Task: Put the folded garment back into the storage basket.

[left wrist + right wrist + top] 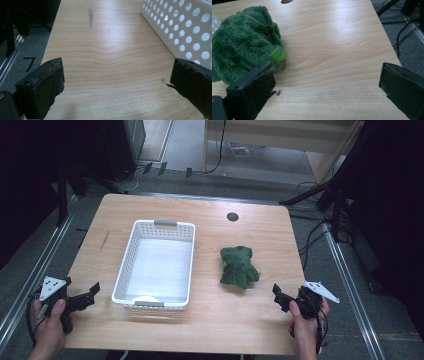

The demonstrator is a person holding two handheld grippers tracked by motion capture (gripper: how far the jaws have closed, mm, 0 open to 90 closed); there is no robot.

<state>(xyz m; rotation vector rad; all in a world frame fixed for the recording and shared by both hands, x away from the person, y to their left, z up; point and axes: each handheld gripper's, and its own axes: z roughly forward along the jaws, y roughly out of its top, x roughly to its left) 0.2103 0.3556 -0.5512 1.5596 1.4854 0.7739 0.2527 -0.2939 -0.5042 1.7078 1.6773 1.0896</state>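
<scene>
High view: left tongs at near-left tabletop edge, right tongs near-right, both hand-held level; green plush cloth right of white basket. Left gripper view: jaws wide, empty. Right gripper view: jaws wide, cloth just beyond.

One wooden worktop fills the centre of the frame. On it sit one white perforated basket at centre left and one green plush toy at centre right. Two hand-held grippers, left and right, sit at the lower corners.

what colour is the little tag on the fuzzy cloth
Light green, against the dark green cloth; the tag shows best in the right gripper view.
</scene>
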